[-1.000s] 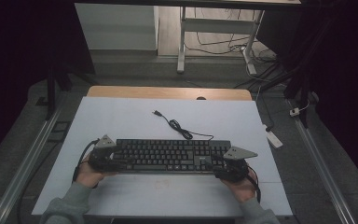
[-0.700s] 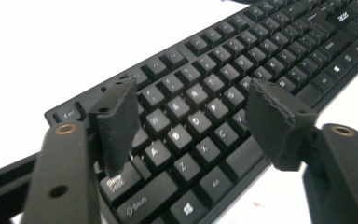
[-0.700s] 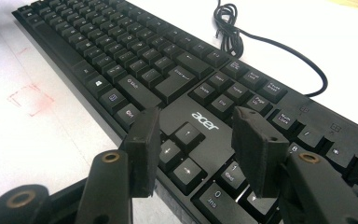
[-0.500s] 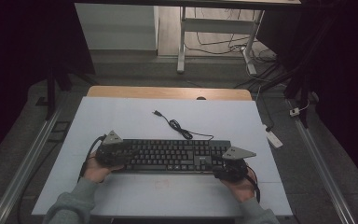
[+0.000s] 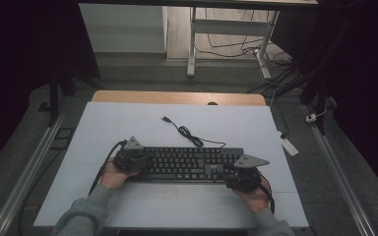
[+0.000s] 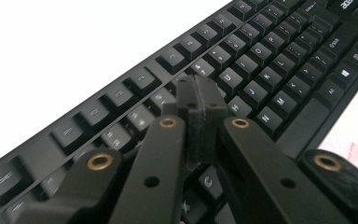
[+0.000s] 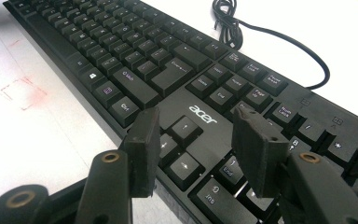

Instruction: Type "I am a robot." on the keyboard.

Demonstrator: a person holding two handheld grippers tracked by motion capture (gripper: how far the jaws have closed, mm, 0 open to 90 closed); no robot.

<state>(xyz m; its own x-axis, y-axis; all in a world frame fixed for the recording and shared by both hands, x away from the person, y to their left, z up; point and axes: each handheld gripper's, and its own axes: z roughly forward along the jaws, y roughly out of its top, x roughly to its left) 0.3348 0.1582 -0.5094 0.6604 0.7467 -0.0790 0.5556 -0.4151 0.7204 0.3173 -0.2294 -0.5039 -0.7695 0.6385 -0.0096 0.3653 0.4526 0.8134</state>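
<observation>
So the left gripper (image 6: 200,105) is hovering over the left part of the keyboard (image 5: 187,164) with its jaws pressed flat together. They've just been closing, and nothing is sitting between them. Closed up like that, the two pads make one narrow tip, so it's probably lining up to poke a key rather than grab anything. Can't tell whether the tip is actually touching a key yet, since the jaws are blocking the spot right under them.

The right gripper (image 7: 200,149) is doing the opposite: jaws standing apart, hanging over the arrow keys (image 7: 184,147) near the acer logo (image 7: 203,115), not clamping anything. It looks like it's just parked at that end.

The keyboard is lying flat near the front of the white table (image 5: 128,123), between the two hands, with its cable (image 5: 189,133) trailing off behind it, unplugged end loose on the table.

In the high view both grippers are small and dark against the keyboard, so jaw detail there is hard to make out.
</observation>
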